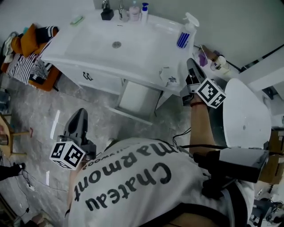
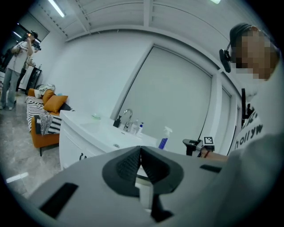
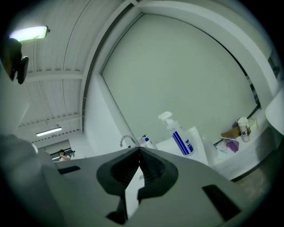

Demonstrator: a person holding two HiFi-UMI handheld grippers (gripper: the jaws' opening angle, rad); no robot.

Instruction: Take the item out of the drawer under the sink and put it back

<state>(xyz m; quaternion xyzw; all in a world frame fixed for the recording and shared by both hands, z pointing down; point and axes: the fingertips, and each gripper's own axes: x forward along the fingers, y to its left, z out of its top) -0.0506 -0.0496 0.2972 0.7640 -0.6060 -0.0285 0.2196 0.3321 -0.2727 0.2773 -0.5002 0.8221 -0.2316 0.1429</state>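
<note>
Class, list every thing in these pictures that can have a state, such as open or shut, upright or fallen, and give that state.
black left gripper: shut, empty
black right gripper: shut, empty
white drawer front with black handle: shut
white spray bottle with blue stripes: upright on the sink's rim
chrome tap: no water running
white sink basin: nothing lying in it

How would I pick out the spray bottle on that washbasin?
Find the wide white washbasin and go to its right-hand end. There stands the clear plastic spray bottle; unlike the small pump bottles beside the chrome tap, it has a white trigger and blue stripes.
</note>
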